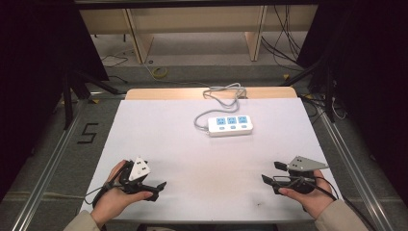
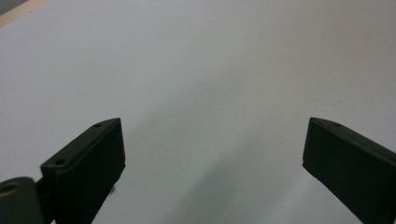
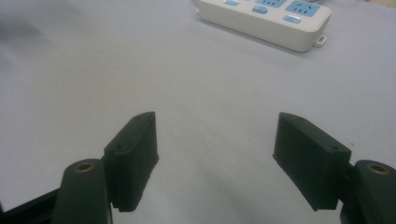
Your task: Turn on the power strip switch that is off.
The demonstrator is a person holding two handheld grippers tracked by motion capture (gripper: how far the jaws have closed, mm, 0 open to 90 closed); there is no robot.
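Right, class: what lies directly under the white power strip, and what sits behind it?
The power strip rests flat on the white table surface; the patch beneath it is covered. Behind it its grey cable loops toward the table's wooden far edge.

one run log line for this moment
left tongs: open, empty | right tongs: open, empty | power strip: table centre, untouched

Power strip (image 3: 266,18) top cut off.

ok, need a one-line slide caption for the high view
Person holds the left gripper and right gripper open near the white table's front edge, power strip beyond.
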